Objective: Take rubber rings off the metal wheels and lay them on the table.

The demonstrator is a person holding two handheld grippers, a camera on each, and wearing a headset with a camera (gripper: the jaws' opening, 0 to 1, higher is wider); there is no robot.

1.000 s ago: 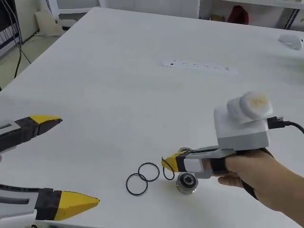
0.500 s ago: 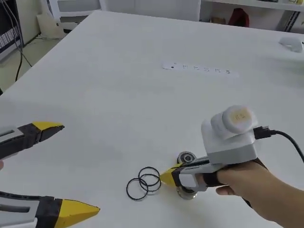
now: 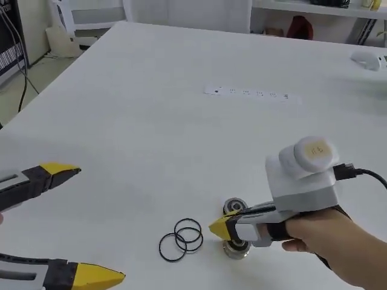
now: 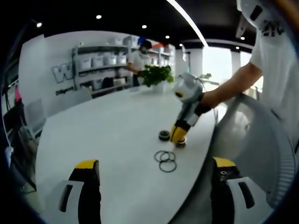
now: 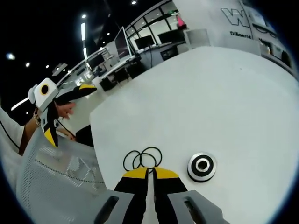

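Three black rubber rings (image 3: 181,238): overlapping, flat on the white surface (image 3: 151,121), just left of two metal wheels (image 3: 234,206). Right claw (image 3: 216,228): jaws pressed together, nothing seen between them, tip over the near wheel (image 3: 235,251). Left claw (image 3: 101,223): jaws wide apart, near left, well apart from the rings.

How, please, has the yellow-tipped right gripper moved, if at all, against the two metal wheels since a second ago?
Yes: right gripper shifted toward the camera, off the far metal wheel, over the near wheel.
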